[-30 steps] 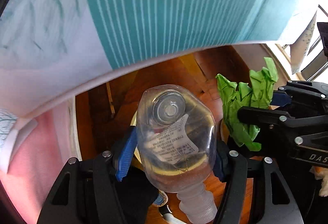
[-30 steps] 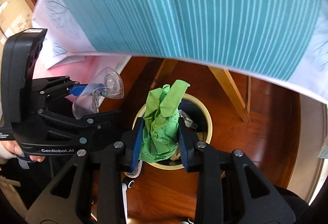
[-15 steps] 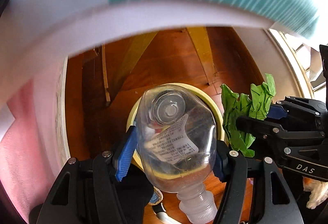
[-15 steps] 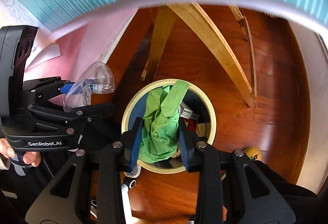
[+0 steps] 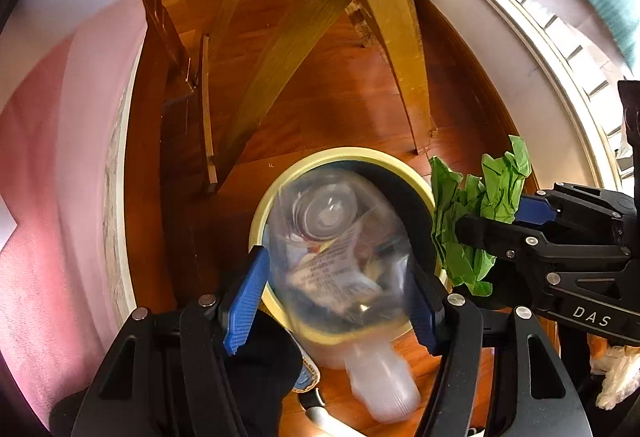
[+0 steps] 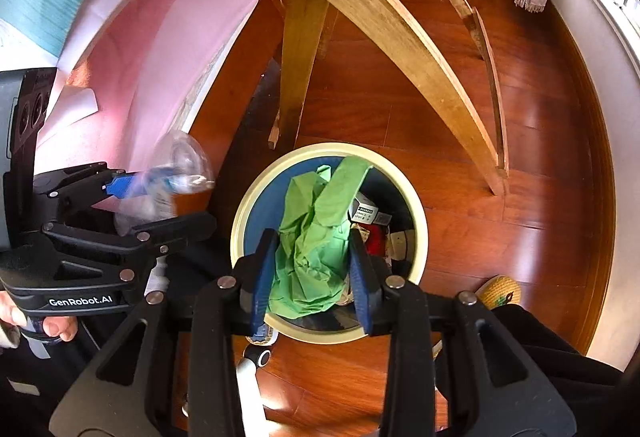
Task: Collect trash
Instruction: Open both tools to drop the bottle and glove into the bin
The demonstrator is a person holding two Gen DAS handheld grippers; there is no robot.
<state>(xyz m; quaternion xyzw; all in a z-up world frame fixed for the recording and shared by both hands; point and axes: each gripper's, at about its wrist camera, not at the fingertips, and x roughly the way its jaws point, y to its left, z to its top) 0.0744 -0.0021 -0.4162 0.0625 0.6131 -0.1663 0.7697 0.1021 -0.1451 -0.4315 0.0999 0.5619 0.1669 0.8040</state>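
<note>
Over the bin: both grippers.
Left gripper: squeezes a clear bottle.
Right gripper: opening, green paper between its jaws.

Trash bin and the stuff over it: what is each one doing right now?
Trash bin: uncovered, litter inside.
Green paper: crumpled, between right tongs, whose jaws are opening, over the bin.
Clear bottle: blurred, between left tongs, neck toward camera, above the bin.

Left claw grips clear bottle — above bin.
</note>
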